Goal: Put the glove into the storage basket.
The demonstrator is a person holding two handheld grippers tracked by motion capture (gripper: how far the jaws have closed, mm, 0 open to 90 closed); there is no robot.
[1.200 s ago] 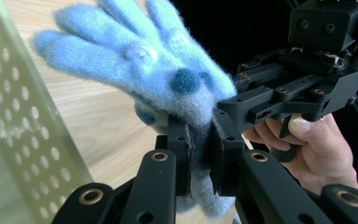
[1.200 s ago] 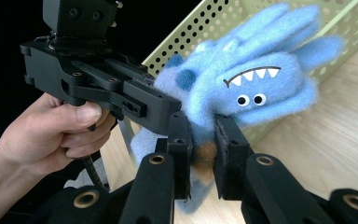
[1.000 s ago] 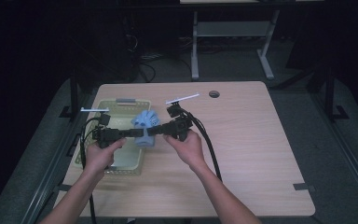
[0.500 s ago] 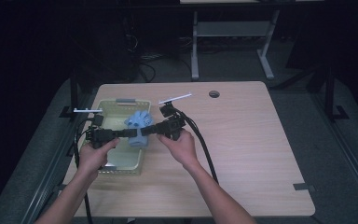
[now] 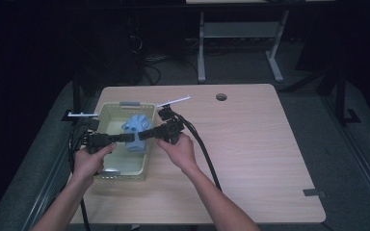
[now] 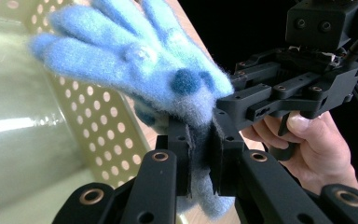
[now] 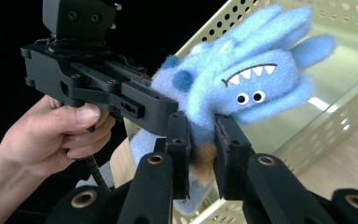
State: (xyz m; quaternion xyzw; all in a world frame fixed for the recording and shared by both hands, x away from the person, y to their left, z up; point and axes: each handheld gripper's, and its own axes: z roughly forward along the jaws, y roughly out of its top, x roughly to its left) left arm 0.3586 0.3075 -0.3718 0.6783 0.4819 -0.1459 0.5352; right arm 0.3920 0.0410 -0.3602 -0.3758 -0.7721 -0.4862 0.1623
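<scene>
Over the pale green basket (image 5: 107, 169), both grippers hold a fuzzy blue monster glove (image 5: 136, 130): left gripper (image 6: 200, 154) pinched tight on the cuff, right gripper (image 7: 201, 149) nipping it from the opposite side. Since a second ago the pair has slid leftward from the basket's right rim to above its middle, so a drop looks close! Glove's long axis runs toward the basket's far wall, fingers pointing away, cuff nearest the person
</scene>
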